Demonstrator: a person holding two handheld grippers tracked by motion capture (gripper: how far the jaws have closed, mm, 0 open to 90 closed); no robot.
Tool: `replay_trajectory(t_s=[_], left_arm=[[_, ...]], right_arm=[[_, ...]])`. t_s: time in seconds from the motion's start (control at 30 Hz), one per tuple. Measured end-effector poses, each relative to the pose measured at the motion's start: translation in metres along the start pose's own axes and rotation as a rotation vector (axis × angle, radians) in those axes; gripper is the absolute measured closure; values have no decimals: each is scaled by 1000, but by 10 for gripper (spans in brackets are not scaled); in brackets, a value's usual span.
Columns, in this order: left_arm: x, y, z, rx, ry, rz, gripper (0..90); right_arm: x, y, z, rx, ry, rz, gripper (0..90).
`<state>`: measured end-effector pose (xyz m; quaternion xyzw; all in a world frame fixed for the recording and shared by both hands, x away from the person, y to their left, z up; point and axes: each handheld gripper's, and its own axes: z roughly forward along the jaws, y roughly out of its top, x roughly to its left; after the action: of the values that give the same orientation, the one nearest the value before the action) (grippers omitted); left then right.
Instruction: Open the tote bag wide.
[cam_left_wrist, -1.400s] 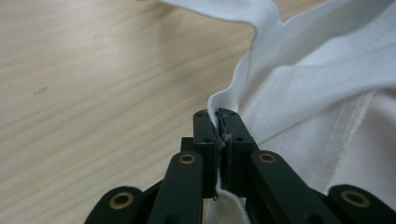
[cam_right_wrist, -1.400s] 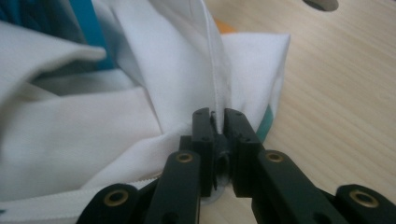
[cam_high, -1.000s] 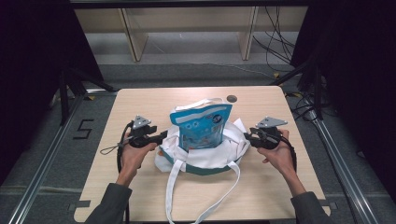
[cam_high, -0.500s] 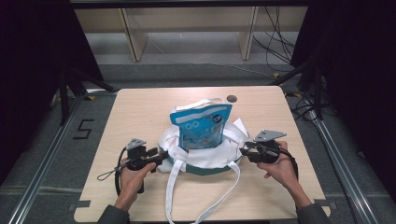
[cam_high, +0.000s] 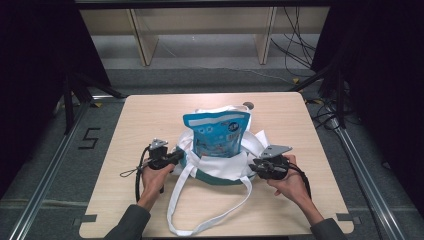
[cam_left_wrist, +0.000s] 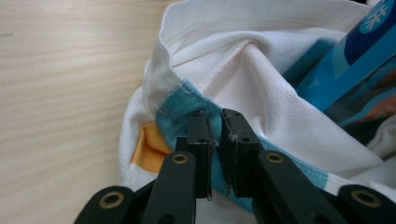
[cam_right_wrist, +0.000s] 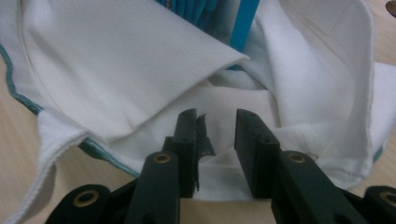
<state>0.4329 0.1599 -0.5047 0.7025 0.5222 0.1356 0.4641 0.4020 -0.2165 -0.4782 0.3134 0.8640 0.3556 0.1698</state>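
A white tote bag (cam_high: 220, 169) with a teal band lies slumped on the table, and a blue snack pouch (cam_high: 217, 132) stands upright in it. My left gripper (cam_high: 179, 156) is at the bag's left side. In the left gripper view its jaws (cam_left_wrist: 215, 116) have just been closing and stand almost together, pinching the teal-banded cloth (cam_left_wrist: 261, 70). My right gripper (cam_high: 252, 165) is at the bag's right side. Its jaws (cam_right_wrist: 215, 116) have just been closing too but still stand apart, with white cloth (cam_right_wrist: 116, 70) lying between and behind them, untouched by the pads.
The bag's long white straps (cam_high: 175, 210) loop toward the table's near edge. A small dark round thing (cam_high: 248, 105) lies behind the bag on the wooden table (cam_high: 140, 115). An orange patch (cam_left_wrist: 149, 144) shows on the bag's outside. Shelving and cables stand beyond the far edge.
Both hands have come down and toward the near edge, to lower parts of the bag's sides. The bag's mouth has slumped. The left jaws have closed on cloth.
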Motion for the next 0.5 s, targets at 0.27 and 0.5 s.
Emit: replay_trajectory(t_s=[0.27, 0.5], left_arm=[[3, 3, 7, 12, -17, -4, 839], [7, 7, 18, 21, -2, -1, 843]], right_arm=[[-3, 0, 20, 47, -20, -12, 868], [-12, 3, 35, 61, -70, -17, 892]])
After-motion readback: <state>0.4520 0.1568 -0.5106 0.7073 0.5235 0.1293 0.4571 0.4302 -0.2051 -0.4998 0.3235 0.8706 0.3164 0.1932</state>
